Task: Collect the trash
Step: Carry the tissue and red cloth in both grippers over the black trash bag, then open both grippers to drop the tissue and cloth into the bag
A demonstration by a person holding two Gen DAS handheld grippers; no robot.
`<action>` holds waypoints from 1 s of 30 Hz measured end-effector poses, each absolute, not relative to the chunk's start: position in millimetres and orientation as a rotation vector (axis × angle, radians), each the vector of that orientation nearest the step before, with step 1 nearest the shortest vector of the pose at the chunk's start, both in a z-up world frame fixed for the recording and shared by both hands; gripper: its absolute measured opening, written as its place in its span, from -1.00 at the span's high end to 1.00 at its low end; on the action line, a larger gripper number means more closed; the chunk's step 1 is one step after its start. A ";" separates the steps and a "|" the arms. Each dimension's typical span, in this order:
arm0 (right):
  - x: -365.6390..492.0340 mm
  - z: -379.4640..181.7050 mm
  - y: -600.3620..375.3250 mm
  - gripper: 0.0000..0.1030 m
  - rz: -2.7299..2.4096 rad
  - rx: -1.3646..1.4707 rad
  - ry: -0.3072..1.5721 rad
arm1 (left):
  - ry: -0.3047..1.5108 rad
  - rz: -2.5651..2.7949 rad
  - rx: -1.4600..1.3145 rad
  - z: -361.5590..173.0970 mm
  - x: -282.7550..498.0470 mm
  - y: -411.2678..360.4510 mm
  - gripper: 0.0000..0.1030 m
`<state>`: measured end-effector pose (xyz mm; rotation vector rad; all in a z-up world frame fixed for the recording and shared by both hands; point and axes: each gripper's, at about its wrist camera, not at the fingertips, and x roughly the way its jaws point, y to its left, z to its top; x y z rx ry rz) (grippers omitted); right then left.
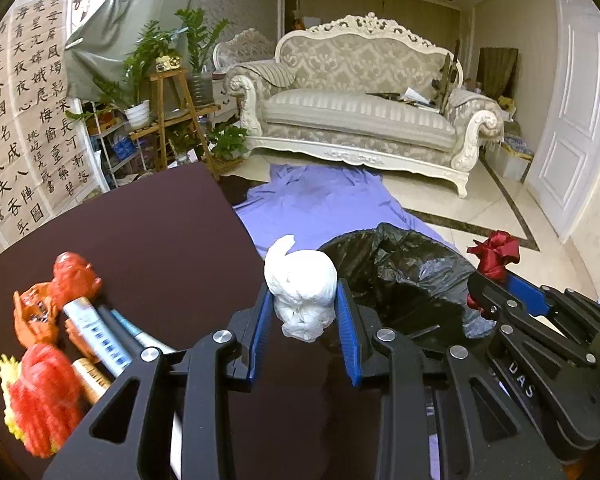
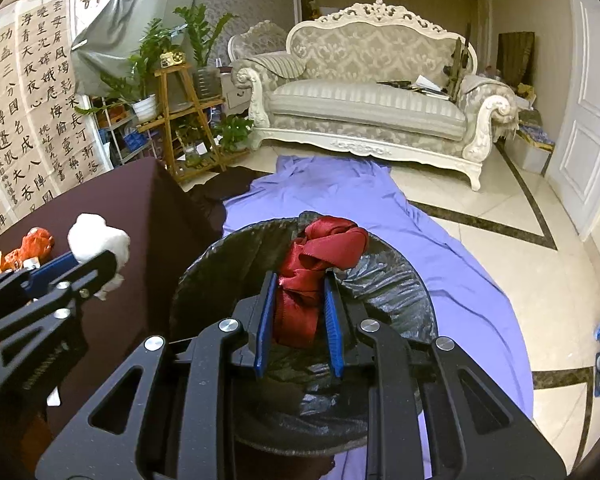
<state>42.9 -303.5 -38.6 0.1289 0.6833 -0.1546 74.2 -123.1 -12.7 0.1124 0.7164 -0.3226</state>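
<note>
Our right gripper (image 2: 299,320) has its fingers clenched on the red ribbon (image 2: 320,264), directly over the bin (image 2: 400,292) mouth, so it is nearer the drop. Our left gripper (image 1: 304,320) grips the white wad (image 1: 302,288) over the tabletop (image 1: 140,232) edge, left of the bin.

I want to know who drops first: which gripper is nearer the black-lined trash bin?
Right. The right gripper, holding the red ribbon, is over the bin; the left gripper, holding the white wad, is beside it, above the table.
</note>
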 end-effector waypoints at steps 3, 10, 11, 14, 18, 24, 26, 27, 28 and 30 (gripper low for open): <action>45.3 -42.3 -308.0 0.54 -0.159 0.134 0.686 | 0.721 -0.313 0.133 -16.6 79.6 -131.2 0.37; 53.1 -41.2 -315.5 0.21 -0.180 0.156 0.688 | 0.734 -0.296 0.164 -25.1 84.8 -140.1 -0.06; 51.5 -40.7 -316.1 0.18 -0.185 0.157 0.684 | 0.734 -0.294 0.159 -25.5 84.9 -139.4 -0.12; 47.9 -40.0 -317.6 0.14 -0.197 0.153 0.680 | 0.735 -0.291 0.151 -24.6 85.4 -137.1 -0.20; 44.5 -38.3 -320.0 0.02 -0.206 0.162 0.680 | 0.728 -0.286 0.132 -20.5 81.6 -136.3 -0.38; 34.5 -36.2 -318.6 -0.08 -0.211 0.178 0.675 | 0.721 -0.270 0.111 -11.2 74.4 -122.8 -0.43; 29.4 -35.1 -315.7 -0.10 -0.205 0.186 0.672 | 0.715 -0.257 0.105 -6.4 69.4 -114.1 -0.43; 26.1 -34.3 -311.5 -0.13 -0.197 0.187 0.671 | 0.711 -0.253 0.103 -4.6 67.8 -110.1 -0.43; 23.8 -33.8 -309.0 -0.19 -0.193 0.185 0.670 | 0.706 -0.248 0.102 -2.7 64.8 -105.7 -0.43; 20.2 -31.7 -298.2 -0.26 -0.176 0.179 0.671 | 0.697 -0.233 0.101 2.0 58.0 -95.6 -0.43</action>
